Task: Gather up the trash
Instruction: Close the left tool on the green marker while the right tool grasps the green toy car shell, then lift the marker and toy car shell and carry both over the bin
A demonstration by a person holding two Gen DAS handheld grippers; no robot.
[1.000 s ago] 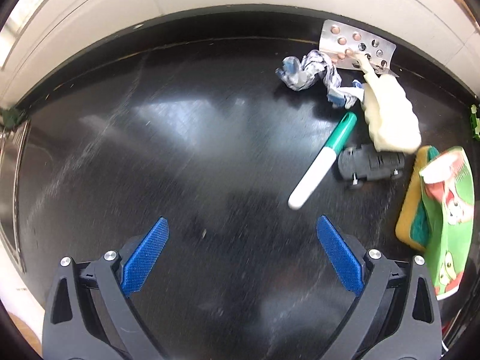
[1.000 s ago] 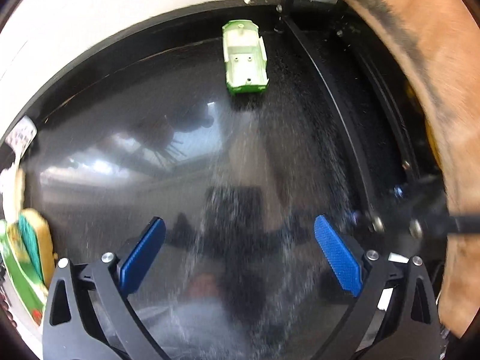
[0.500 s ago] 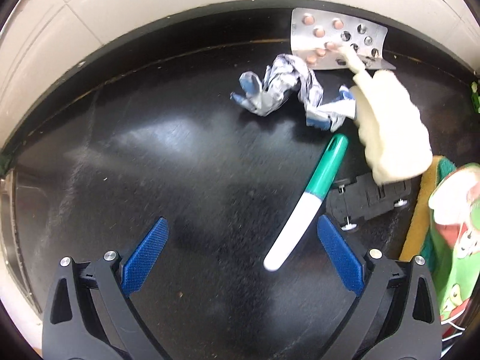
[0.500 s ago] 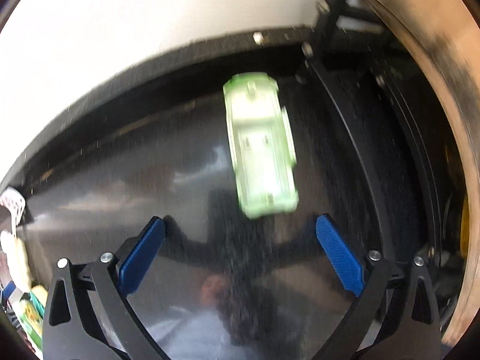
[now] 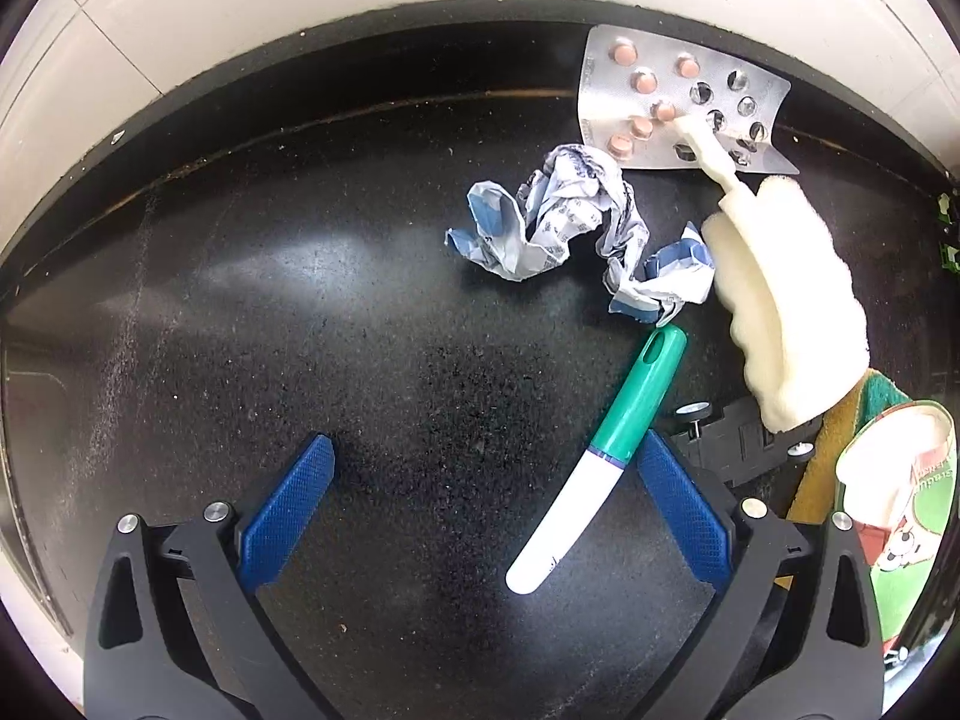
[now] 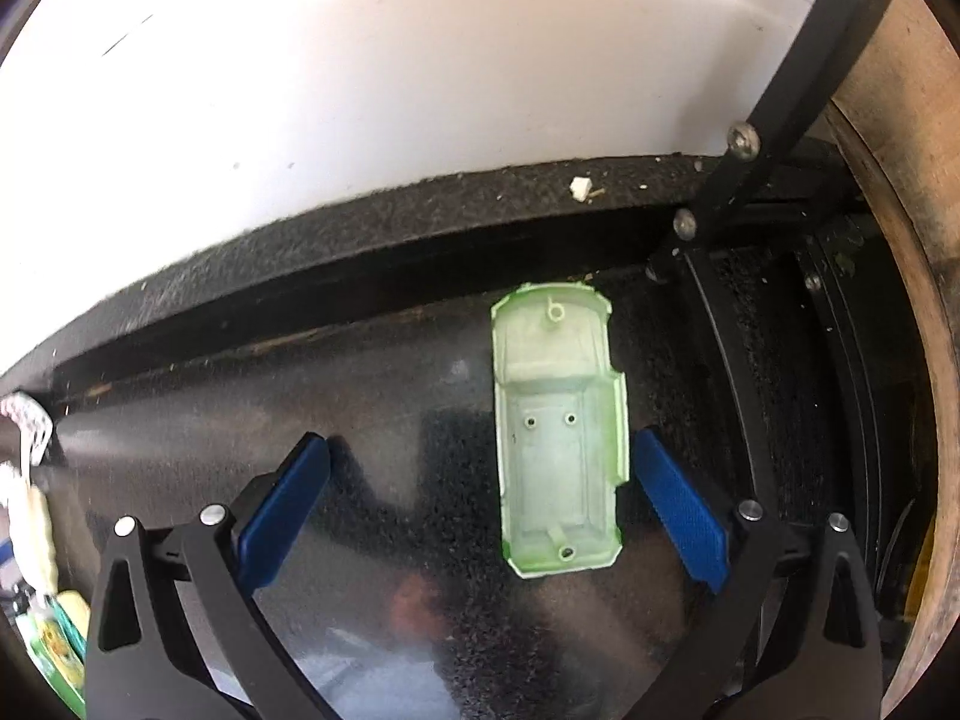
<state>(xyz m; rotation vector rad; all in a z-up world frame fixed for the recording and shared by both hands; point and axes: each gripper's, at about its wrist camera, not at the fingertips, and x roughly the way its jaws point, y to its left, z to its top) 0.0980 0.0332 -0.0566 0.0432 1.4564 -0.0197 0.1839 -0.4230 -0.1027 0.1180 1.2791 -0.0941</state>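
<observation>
On the black counter, a green-and-white marker (image 5: 600, 456) lies slanted, its white end between the open fingers of my left gripper (image 5: 480, 510), close to the right pad. Beyond it sit a crumpled blue-white paper (image 5: 564, 222), a foil pill blister (image 5: 672, 102) and a pale yellow foam piece (image 5: 786, 306). In the right wrist view, a pale green toy car shell (image 6: 558, 438) lies upside down, reaching in between the open fingers of my right gripper (image 6: 480, 504), near the right pad.
A black toy car chassis (image 5: 738, 438), a yellow-green sponge (image 5: 834, 438) and a green printed wrapper (image 5: 906, 528) lie at the right. A white wall (image 6: 360, 90) backs the counter. A black metal rack (image 6: 774, 312) and a wooden edge (image 6: 900, 180) stand right of the green shell.
Both grippers moved forward: the marker now reaches between the left fingers, and the green shell, far off a second ago, now lies between the right fingers. Both stay open.
</observation>
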